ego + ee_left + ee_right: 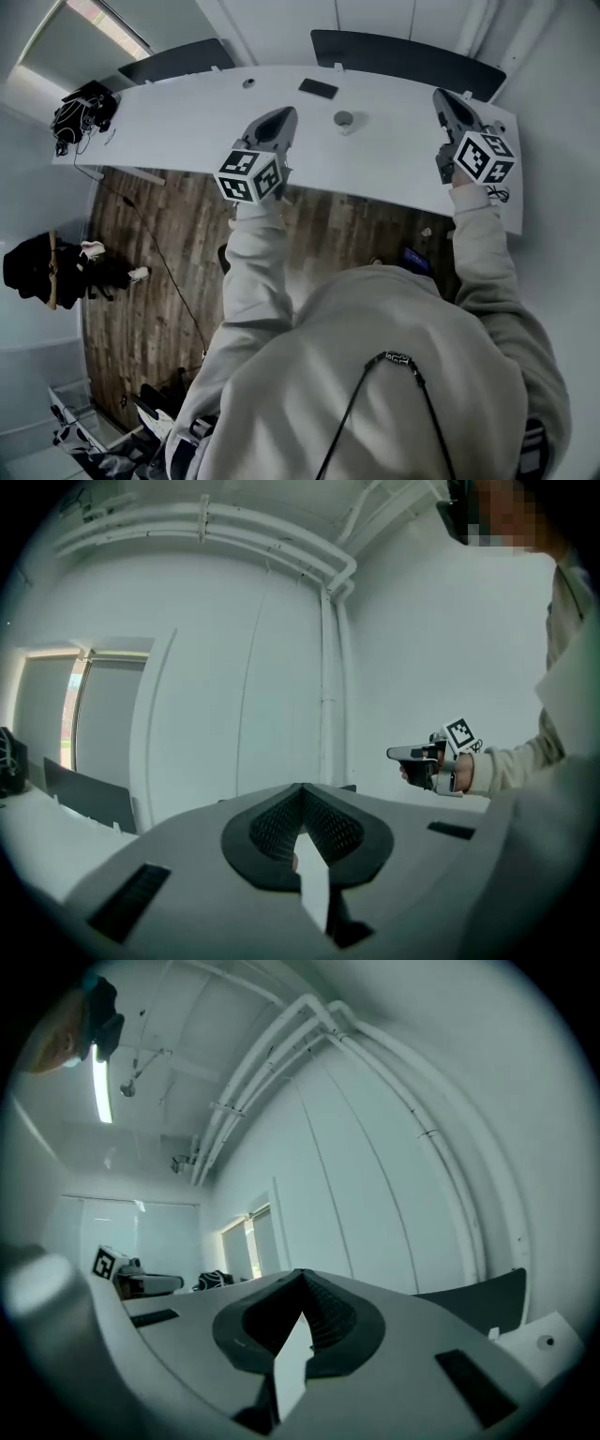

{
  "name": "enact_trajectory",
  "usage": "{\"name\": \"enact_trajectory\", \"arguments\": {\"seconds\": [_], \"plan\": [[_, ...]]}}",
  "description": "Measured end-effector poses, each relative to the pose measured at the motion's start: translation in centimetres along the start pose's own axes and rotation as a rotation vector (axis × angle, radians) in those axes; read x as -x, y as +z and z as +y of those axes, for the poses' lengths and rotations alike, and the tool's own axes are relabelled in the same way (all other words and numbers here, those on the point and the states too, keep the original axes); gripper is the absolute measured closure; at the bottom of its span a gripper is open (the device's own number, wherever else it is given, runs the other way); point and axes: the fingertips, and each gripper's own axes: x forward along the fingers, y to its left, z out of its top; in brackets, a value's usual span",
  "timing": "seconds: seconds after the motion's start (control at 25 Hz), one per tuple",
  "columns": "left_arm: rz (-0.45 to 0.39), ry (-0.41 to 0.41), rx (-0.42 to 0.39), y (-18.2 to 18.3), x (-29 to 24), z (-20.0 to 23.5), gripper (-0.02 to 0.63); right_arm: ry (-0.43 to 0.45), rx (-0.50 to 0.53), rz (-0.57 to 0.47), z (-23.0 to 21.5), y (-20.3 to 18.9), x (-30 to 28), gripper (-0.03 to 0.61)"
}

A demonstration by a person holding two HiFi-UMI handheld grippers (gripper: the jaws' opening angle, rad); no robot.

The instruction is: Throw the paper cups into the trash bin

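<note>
The only markings to be read are the black-and-white square codes on each gripper's cube; they carry no letters.

In the head view a single paper cup (pixel 344 120) stands upright on the long white table (pixel 187 131), near 12 o'clock in the frame. It sits between the two grippers and is apart from both. From the left gripper (pixel 284 116) it is at 3 o'clock, and from the right gripper (pixel 442 97) at about 8 o'clock.

The left gripper view shows the left gripper's (pixel 302 797) jaws together with nothing between them, aimed at a white wall. The right gripper's (pixel 302 1283) jaws are likewise closed and empty in its own view.

A flat dark phone-like slab (pixel 319 89) lies at 11 o'clock from the cup. A black bag (pixel 82 108) sits on the table's far left end. Two dark chair backs (pixel 398 52) stand behind the table.

The floor (pixel 141 281) is dark wood plank, with a black bundle (pixel 42 269) at 9 o'clock in the frame. White pipes (pixel 281 1035) run up the wall to the ceiling, beside a strip light (pixel 101 1087).
</note>
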Motion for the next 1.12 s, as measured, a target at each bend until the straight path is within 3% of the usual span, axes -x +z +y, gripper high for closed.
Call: {"name": "enact_trajectory", "arguments": {"seconds": [0.24,0.36,0.76,1.12], "plan": [[0.018,0.072,0.009,-1.0,-0.9,0.7,0.618,0.235,0.074,0.082,4.2,-1.8,-3.0,0.56],[0.01,0.095,0.025,-1.4,-0.7,0.5,0.618,0.308,0.075,0.114,4.7,-2.4,-3.9,0.56],[0.0,0.076,-0.013,-1.7,-3.2,-1.7,0.618,0.407,0.1,0.182,7.8,-4.0,-3.8,0.56],[-0.004,0.02,-0.037,-1.0,-5.9,-3.3,0.618,0.389,0.102,0.213,5.4,-4.8,-2.4,0.56]]}}
